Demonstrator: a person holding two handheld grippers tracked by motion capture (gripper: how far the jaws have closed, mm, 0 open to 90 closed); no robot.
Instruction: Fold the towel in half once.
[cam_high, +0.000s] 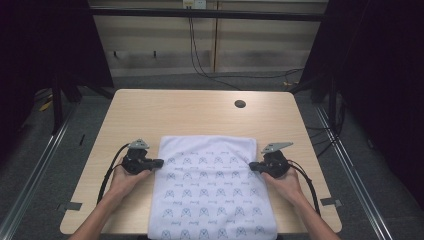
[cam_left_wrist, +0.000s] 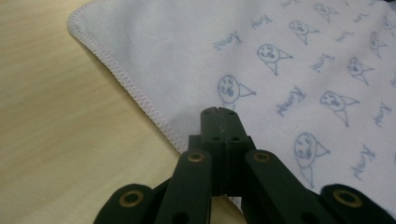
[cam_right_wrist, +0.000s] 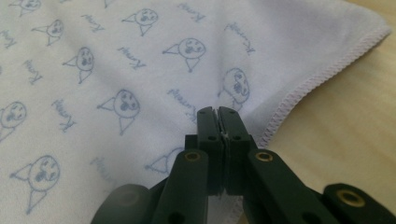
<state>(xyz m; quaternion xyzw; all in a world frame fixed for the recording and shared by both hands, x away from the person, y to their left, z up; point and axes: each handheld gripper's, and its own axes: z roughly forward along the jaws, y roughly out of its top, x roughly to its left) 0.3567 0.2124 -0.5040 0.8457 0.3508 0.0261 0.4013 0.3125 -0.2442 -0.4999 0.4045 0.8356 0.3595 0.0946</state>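
A white cloth printed with small blue faces lies flat on the wooden table and hangs over its near edge. My left gripper points inward at the cloth's left hem. Its jaws are pressed together, with the tips over the hem. At the right hem my right gripper mirrors it. Its jaws are closed too, with a sliver of white fabric between them. In both gripper views the left gripper and the right gripper meet the cloth just inside its stitched edge.
Bare table shows beyond the cloth and at both sides. A round cable hole sits at the far right of the tabletop. Cables trail over the floor behind the table, with dark frames at either side.
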